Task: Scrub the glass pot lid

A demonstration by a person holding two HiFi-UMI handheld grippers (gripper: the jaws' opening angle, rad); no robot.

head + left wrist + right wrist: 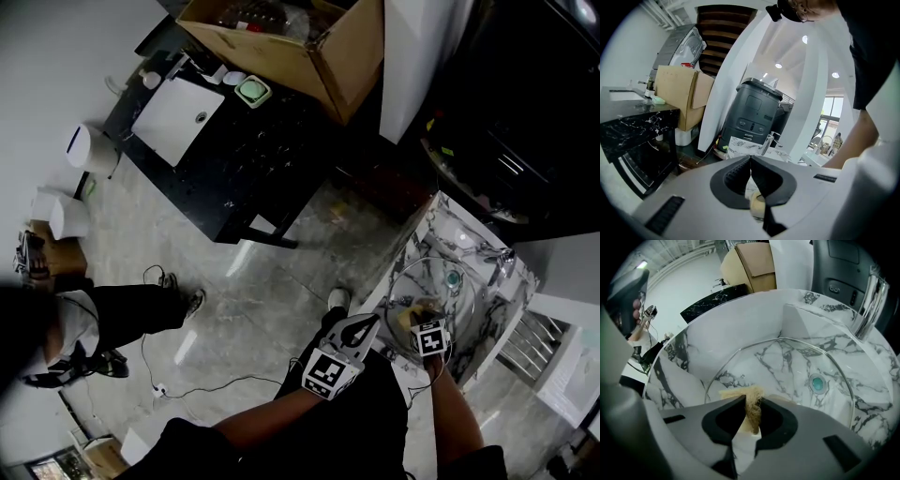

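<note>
My right gripper is clenched on a tan fibrous scrubber, its strands bunched upright between the two jaws; the scrubber's front edge lies against the glass pot lid; the lid sits inside the marble-patterned sink, its thin rim a wide ring across the basin and tilted against the near wall; a teal round piece shows near the lid's middle, and I cannot tell whether it belongs to the lid or to the basin under the glass; a chrome faucet stands at the sink's far edge; my left gripper is just beside the sink's near corner, pointing level across the room, with its jaw tips pressed together; something pale and rounded shows through the gap behind those tips, but I cannot name it or say that it is gripped; past the left jaws I see a dark grey bin and a cardboard box; from the head view a black marble counter stands across the floor, well apart from the sink, and a person in dark trousers sits at the left.
</note>
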